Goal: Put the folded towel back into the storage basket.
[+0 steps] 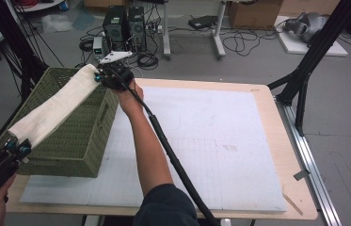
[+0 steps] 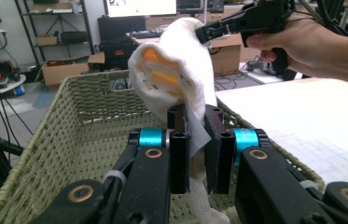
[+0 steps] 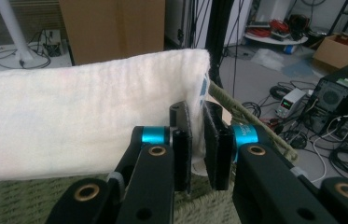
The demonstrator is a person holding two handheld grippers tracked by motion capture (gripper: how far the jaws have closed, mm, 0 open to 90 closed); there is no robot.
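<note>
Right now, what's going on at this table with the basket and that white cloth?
A person holds a folded white towel stretched between two handheld grippers over a green woven basket at the table's left side. The left gripper is shut on the near end, and the right gripper is shut on the far end. The towel hangs above the basket and is not yet inside it.

Both grippers are black. The right gripper (image 1: 99, 74) carries a grey three-cornered plate (image 1: 115, 57) on top, at the upper left of the high view, and a thick black cable (image 1: 173, 160) trails from it. The left gripper (image 2: 196, 130) has cyan rings (image 2: 152, 138) and brass-coloured screws (image 2: 80, 192) on its arms. The person wears a dark sleeve (image 1: 166, 207).
</note>
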